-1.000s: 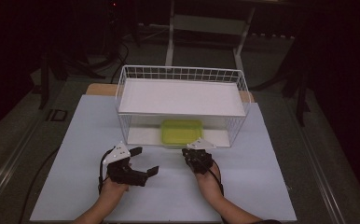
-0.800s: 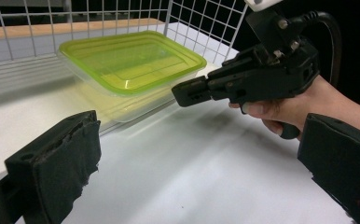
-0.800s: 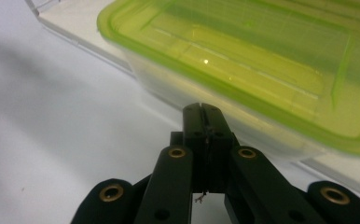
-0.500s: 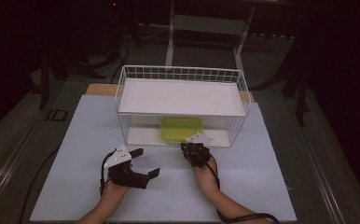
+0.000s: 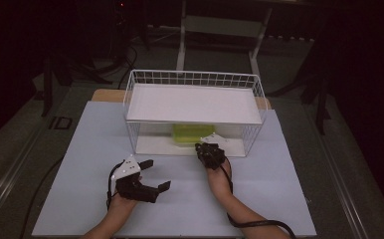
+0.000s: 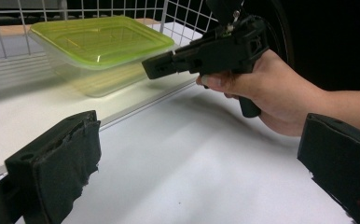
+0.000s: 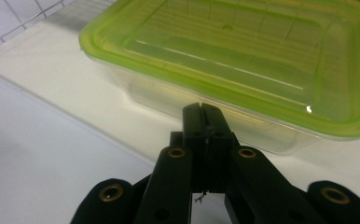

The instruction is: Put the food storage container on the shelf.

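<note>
While both hands sit at the basket's front:
right gripper: jaws pressed together, empty, tips just short of the lidded box
left gripper: spread wide, empty, well back from box

Clear container w/ green lid, flat, in wire basket

Over the last second I have pushed my right gripper forward to the open front of the wire basket, jaws pressed together near the green-lidded container, while my left gripper drifted slightly back.
</note>
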